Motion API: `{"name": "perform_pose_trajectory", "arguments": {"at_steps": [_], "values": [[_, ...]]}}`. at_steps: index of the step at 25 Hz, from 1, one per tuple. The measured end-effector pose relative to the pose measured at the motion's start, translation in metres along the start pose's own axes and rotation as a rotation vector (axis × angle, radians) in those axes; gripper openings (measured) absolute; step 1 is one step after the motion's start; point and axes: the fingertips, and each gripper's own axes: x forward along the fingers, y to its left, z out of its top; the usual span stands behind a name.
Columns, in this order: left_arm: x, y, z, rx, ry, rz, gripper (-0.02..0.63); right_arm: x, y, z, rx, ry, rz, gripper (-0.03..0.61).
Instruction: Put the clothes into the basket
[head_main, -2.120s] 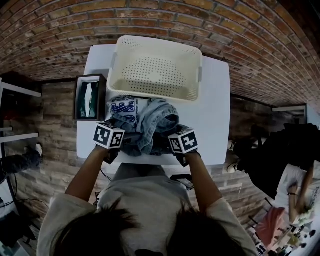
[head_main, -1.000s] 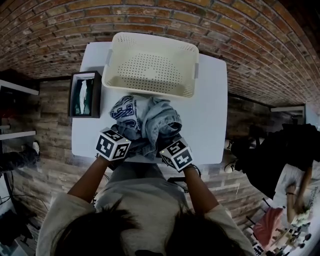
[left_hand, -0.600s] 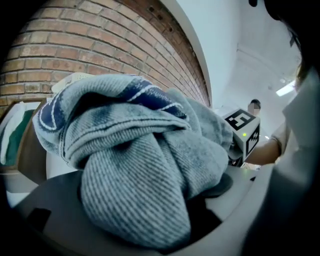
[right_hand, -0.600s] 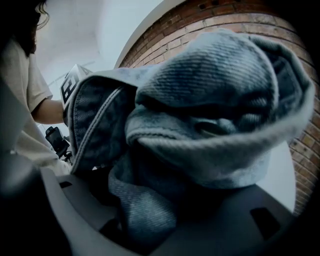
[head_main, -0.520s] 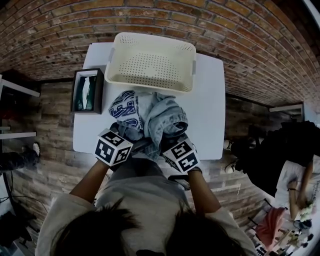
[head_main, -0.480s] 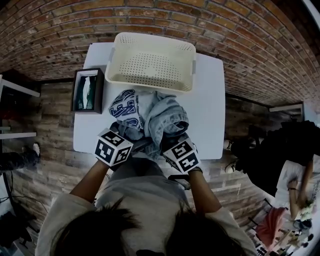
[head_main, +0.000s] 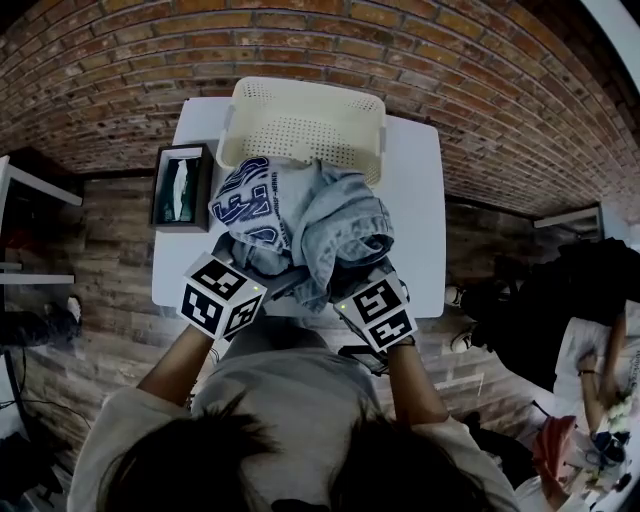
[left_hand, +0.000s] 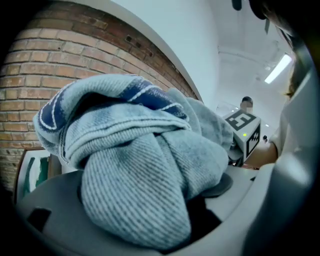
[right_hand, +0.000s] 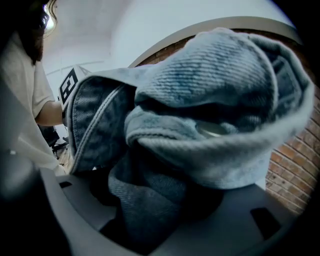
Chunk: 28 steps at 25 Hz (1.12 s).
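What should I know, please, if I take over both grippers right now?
Left gripper: shut on the clothes bundle, denim between its jaws.
Right gripper: shut on the same bundle.
Clothes: denim and a printed top, held up at the near edge of the basket, above the white table.
Done: bundle gathered and gripped.
Left: carry it over the rim and open both grippers; the basket's visible part holds nothing.
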Motion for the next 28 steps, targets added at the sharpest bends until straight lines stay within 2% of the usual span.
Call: {"name": "perform_pose_trajectory", "arguments": {"at_steps": [11, 28], "values": [[-0.021, 0.004, 0.047, 0.072, -0.094, 0.039, 0.436, -0.013, -0.013, 0.049, -0.094, -0.063, -0.048, 0.285], [-0.021, 0.025, 0.131, 0.189, -0.205, 0.082, 0.436, -0.021, -0.067, 0.12, -0.193, -0.16, -0.125, 0.287]]}}
